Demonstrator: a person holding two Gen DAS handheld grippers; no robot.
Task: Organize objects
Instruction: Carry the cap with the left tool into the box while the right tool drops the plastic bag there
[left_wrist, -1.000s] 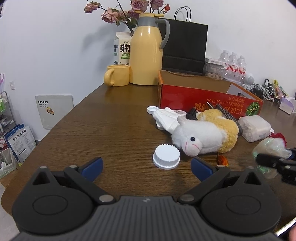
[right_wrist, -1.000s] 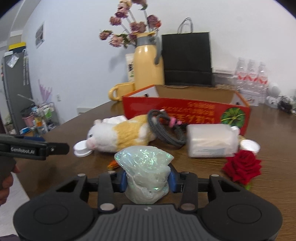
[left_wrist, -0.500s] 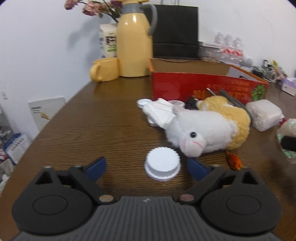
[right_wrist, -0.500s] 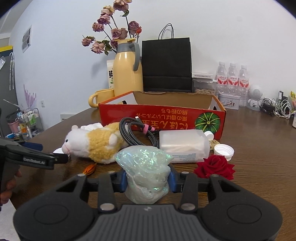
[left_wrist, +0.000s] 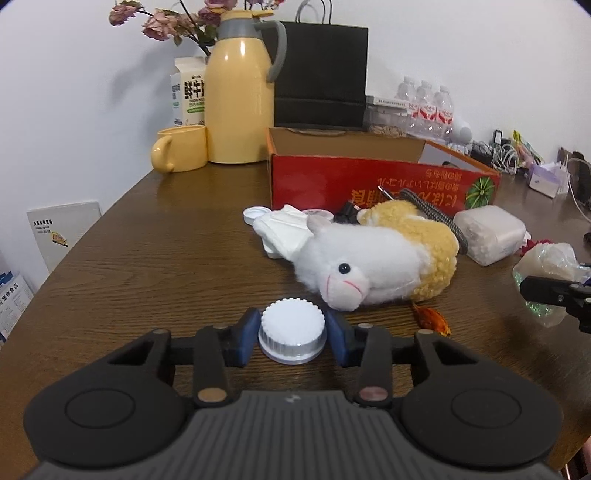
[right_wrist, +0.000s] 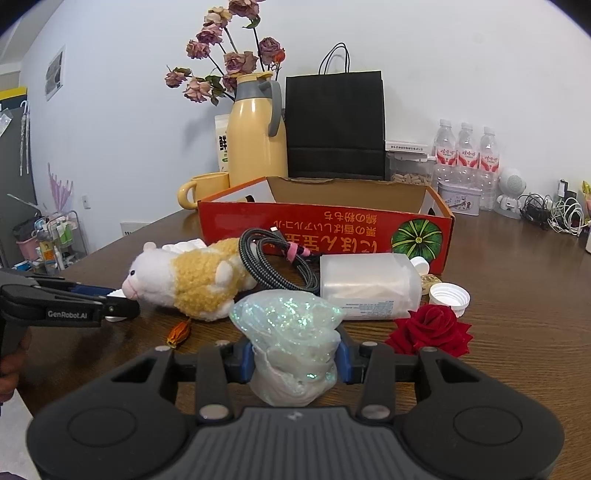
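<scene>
The left hand-held gripper (left_wrist: 291, 334) pinches a white cap (left_wrist: 291, 330) on the desk (left_wrist: 155, 258), the right hand-held gripper (right_wrist: 294, 360) grips a glittery bag (right_wrist: 291, 332); the shallow ribbed cap could squirt free on lifting

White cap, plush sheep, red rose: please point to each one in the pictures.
white cap (left_wrist: 292, 325), left wrist view, its ribbed top.
plush sheep (left_wrist: 364, 264), left wrist view, its white head.
red rose (right_wrist: 432, 328), right wrist view, its petals.
</scene>
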